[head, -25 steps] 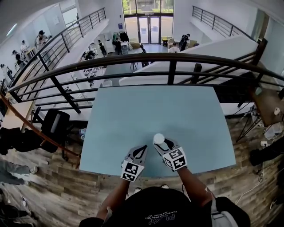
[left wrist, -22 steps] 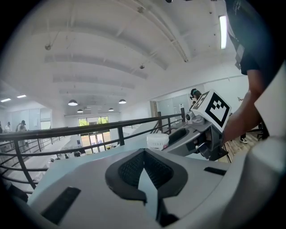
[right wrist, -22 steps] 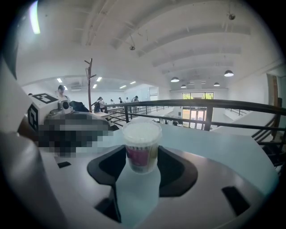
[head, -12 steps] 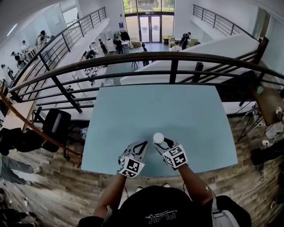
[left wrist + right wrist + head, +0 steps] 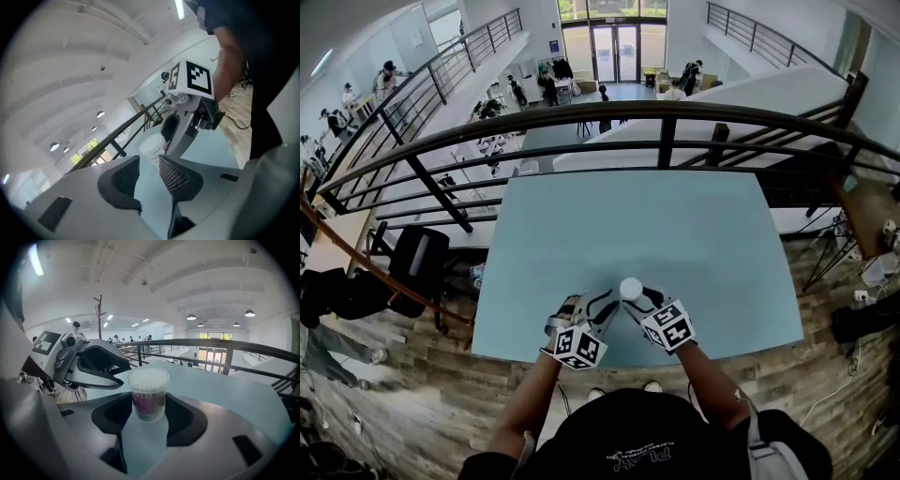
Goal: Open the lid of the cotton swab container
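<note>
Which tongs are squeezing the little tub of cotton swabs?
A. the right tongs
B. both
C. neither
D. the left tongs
A: in the right gripper view the cotton swab container stands pinched between the pads of the right tongs. The left tongs are opening with nothing between them.

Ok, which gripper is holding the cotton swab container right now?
The right gripper: its jaws clamp the cotton swab container by its sides. The left gripper is opening, with nothing between its jaws.
</note>
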Motion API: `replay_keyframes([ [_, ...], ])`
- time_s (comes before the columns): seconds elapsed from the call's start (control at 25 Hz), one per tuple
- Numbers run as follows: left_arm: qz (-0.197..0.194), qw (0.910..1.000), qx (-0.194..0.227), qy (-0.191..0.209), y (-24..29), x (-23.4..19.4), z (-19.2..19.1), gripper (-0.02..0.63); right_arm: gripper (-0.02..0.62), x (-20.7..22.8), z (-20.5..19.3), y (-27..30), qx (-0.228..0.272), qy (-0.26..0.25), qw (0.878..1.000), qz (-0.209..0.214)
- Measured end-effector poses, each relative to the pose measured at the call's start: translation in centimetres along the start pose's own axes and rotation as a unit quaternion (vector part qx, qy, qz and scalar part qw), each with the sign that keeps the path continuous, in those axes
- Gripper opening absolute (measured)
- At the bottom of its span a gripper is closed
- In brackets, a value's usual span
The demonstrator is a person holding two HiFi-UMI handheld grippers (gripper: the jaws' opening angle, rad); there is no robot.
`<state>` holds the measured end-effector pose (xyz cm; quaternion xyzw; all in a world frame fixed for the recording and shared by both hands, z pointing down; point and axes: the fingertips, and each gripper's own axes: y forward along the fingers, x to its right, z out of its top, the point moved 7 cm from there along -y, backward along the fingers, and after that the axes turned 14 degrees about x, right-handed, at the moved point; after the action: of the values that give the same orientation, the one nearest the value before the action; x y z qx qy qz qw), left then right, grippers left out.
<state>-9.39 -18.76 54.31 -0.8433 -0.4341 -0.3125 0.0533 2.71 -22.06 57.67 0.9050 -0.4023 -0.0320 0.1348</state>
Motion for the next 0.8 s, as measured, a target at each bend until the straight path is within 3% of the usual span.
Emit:
replay_keyframes([
  [0.16, -0.036, 0.9953, -0.021, 0.087, 0.3, 0.4, 0.4, 0.14, 0.23, -0.5, 0.0, 0.1, -0.007, -0.014, 1.0, 0.009],
  [0.36, -0.07, 0.9807, -0.043, 0.177, 0.7, 1.3, 0.9, 0.144, 0.23, -1.2, -0.1, -0.1, -0.017, -0.036, 0.999, 0.018],
  [0.52, -0.081, 0.9738, -0.054, 0.206, 1.0, 1.9, 0.9, 0.146, 0.23, -1.4, -0.1, -0.5, -0.018, -0.053, 0.998, 0.019],
  [0.8, -0.077, 0.973, -0.049, 0.212, 0.6, 2.2, 1.5, 0.146, 0.224, -1.7, 0.0, -1.2, -0.013, -0.071, 0.997, 0.015],
])
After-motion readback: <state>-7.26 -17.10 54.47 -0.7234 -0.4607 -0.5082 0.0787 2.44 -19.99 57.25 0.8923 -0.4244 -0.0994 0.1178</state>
